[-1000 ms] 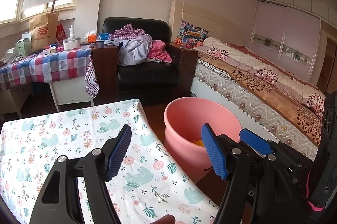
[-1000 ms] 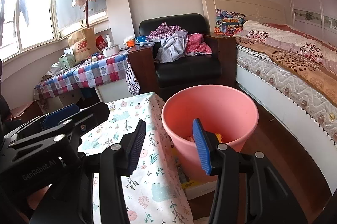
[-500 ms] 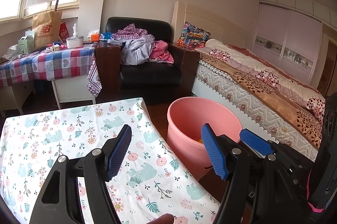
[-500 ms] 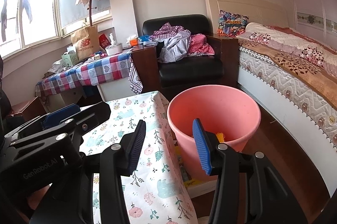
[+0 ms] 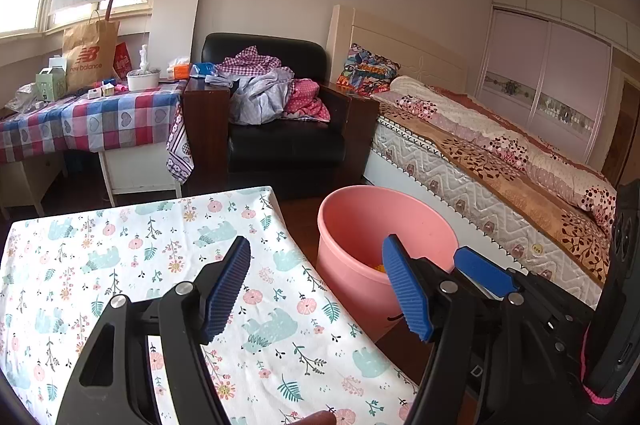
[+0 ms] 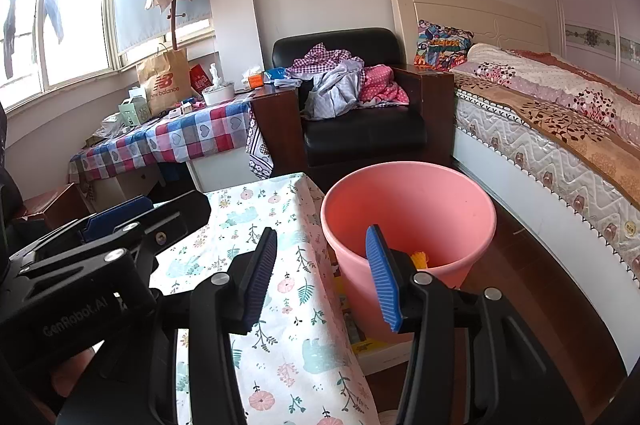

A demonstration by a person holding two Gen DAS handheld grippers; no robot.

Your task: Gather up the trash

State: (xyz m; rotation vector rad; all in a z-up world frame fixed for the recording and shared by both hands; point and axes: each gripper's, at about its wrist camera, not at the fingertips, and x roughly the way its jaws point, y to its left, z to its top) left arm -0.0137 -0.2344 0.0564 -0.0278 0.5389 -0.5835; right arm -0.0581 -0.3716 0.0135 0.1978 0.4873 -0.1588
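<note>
A pink bucket [image 5: 372, 225] stands on the dark floor beside the floral-clothed table [image 5: 120, 257]; it also shows in the right wrist view [image 6: 408, 209]. Something yellow-orange [image 6: 420, 259] lies at its bottom. My left gripper [image 5: 316, 289] is open and empty above the table's right edge. My right gripper [image 6: 320, 277] is open and empty, between the table edge and the bucket. Each gripper shows at the side of the other's view. No loose trash shows on the table.
A black armchair [image 5: 280, 141] piled with clothes stands behind the table. A checked-cloth table [image 5: 88, 121] with boxes and a paper bag is at the back left. A bed [image 5: 500, 161] runs along the right. Yellow packaging [image 6: 362, 343] lies under the table edge.
Both views have drawn back and lifted a little, so more of the floral table shows and the bucket sits lower and farther away. Both grippers stay open and empty.
</note>
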